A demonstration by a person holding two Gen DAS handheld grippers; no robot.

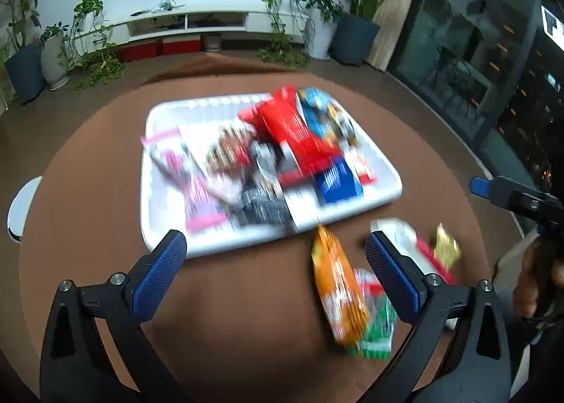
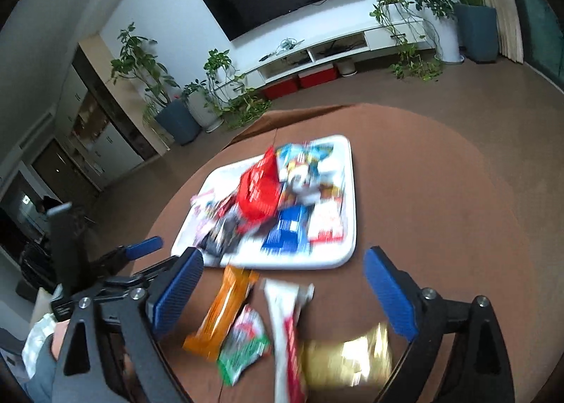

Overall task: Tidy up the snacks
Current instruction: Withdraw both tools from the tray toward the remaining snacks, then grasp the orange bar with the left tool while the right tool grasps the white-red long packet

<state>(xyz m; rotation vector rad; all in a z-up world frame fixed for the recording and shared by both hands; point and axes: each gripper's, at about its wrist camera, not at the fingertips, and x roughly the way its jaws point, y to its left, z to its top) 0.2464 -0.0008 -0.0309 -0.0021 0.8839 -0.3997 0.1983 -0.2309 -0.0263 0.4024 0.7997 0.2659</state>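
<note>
Both tongs point(image 1: 275, 272) point(image 2: 282, 293) gape above 4 loose snacks point(image 2: 222, 311) beside tray point(image 2: 347, 191).

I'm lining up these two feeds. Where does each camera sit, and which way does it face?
Left wrist: on the left gripper, open, low over the table, facing the white tray; right gripper at right edge.
Right wrist: on the right gripper, open, over the loose snacks; left gripper at left.
Shared: tray, orange packet, TV wall.

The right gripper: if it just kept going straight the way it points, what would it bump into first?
Probably the white-and-red wrapper lying between its open fingers, beside the gold packet. The right gripper looks raised above the table, so depth is uncertain; the white tray lies beyond.
</note>
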